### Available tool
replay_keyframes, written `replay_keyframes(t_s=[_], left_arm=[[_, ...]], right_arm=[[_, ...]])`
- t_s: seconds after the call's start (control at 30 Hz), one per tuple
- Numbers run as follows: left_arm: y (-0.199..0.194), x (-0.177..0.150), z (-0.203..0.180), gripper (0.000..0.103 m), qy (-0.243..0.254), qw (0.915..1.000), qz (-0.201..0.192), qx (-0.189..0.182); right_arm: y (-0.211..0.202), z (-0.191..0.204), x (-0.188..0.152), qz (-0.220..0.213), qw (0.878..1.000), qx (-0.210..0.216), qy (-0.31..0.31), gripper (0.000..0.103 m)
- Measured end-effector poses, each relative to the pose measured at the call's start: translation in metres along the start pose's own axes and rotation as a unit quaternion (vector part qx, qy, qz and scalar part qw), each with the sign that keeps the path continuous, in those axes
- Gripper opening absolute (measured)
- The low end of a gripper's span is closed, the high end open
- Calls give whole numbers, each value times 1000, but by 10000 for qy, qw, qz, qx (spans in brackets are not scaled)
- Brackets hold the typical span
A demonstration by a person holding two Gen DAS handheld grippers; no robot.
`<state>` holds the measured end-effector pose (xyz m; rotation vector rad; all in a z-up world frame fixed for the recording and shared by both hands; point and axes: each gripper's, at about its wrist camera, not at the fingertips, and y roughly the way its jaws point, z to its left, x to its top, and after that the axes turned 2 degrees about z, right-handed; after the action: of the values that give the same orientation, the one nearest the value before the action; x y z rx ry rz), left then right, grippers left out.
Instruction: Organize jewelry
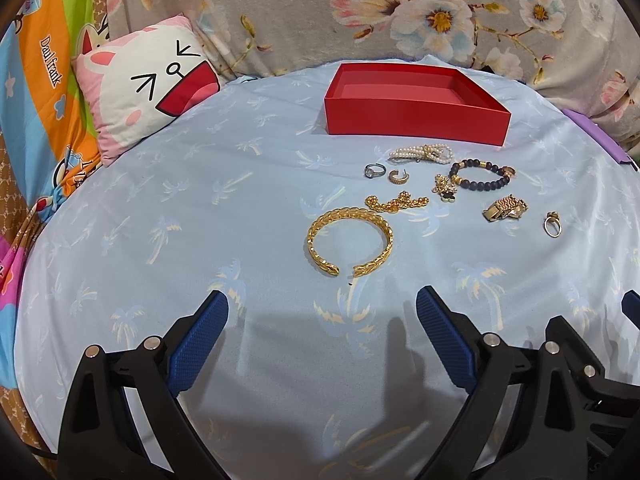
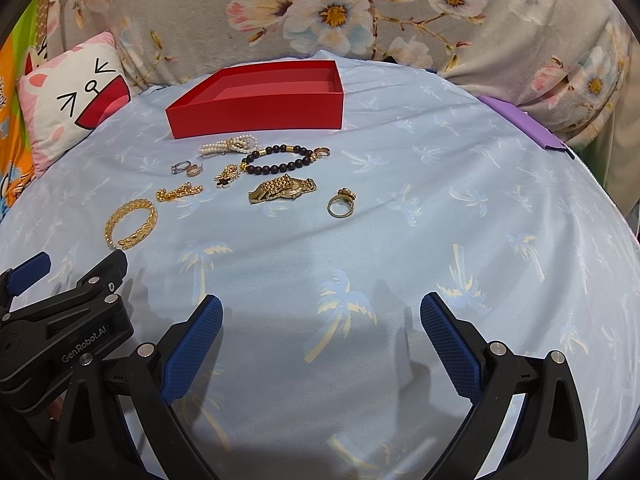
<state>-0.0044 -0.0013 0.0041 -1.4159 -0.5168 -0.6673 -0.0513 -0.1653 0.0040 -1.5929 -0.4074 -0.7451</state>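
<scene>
An empty red box (image 1: 416,120) (image 2: 256,114) stands at the back of the light blue cloth. In front of it lie several pieces of jewelry: a pearl bracelet (image 1: 422,153), a dark bead bracelet (image 1: 480,174) (image 2: 278,159), a silver ring (image 1: 375,170), a gold hoop (image 1: 397,176), a gold chain (image 1: 394,203), a gold cuff bangle (image 1: 349,241) (image 2: 131,224), a gold watch (image 1: 505,208) (image 2: 282,189) and a gold ring (image 1: 552,225) (image 2: 341,204). My left gripper (image 1: 322,304) is open just short of the bangle. My right gripper (image 2: 321,308) is open, well short of the gold ring.
A cat-face pillow (image 1: 148,80) leans at the back left beside colourful bedding. A floral blanket (image 1: 400,8) rises behind the box. A purple flat object (image 2: 528,128) lies at the cloth's right edge. The left gripper's body (image 2: 64,316) shows at lower left in the right wrist view.
</scene>
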Motion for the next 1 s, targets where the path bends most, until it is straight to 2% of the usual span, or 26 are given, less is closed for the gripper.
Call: replay_keyframes(t_s=[0.73, 0.9, 1.0], left_arm=[[0, 0, -2, 92, 29, 10000, 4, 18], [2, -1, 1, 91, 6, 10000, 3, -85], [-4, -3, 7, 92, -134, 9996, -151, -203]], right_arm=[[2, 0, -1, 27, 10000, 34, 6, 98], [2, 0, -2, 22, 10000, 78, 27, 98], [3, 0, -2, 49, 10000, 65, 28, 98]])
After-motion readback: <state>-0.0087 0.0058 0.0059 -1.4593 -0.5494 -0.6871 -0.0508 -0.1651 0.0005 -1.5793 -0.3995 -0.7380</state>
